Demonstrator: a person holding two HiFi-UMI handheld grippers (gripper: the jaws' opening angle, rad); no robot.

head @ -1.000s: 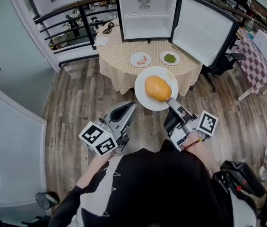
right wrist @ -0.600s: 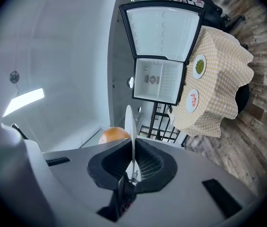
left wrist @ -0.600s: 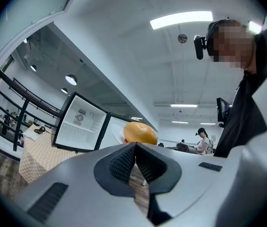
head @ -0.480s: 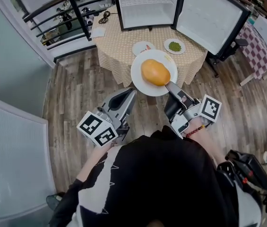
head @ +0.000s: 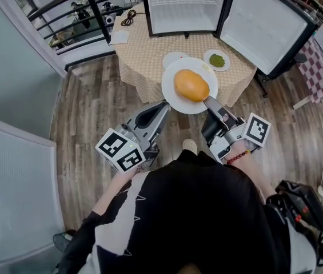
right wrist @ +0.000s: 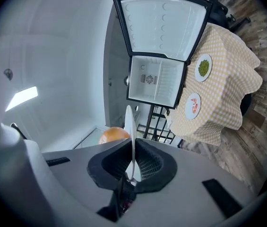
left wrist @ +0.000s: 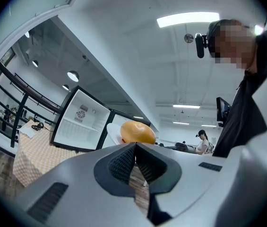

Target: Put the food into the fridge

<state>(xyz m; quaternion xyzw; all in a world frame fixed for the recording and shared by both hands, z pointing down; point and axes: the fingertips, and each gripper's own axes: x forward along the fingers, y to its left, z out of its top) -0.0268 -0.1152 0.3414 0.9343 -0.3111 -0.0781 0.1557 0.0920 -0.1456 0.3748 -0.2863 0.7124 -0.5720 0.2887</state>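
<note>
Over the plank floor (head: 92, 113), right gripper (head: 208, 101) pinches the rim of a round white plate (head: 175, 99) bearing a smooth orange oval food lump (head: 191, 85), left gripper (head: 162, 105) pressed together

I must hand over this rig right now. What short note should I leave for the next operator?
Right hand-held gripper: shut on the white plate at its rim; orange food on it, held in the air.
Left hand-held gripper: shut, empty.
Fridge: open on the table, shelves look bare.
Green-food plate and red-food plate: on the table.
Done: nothing stored. Left: all three plates.
</note>
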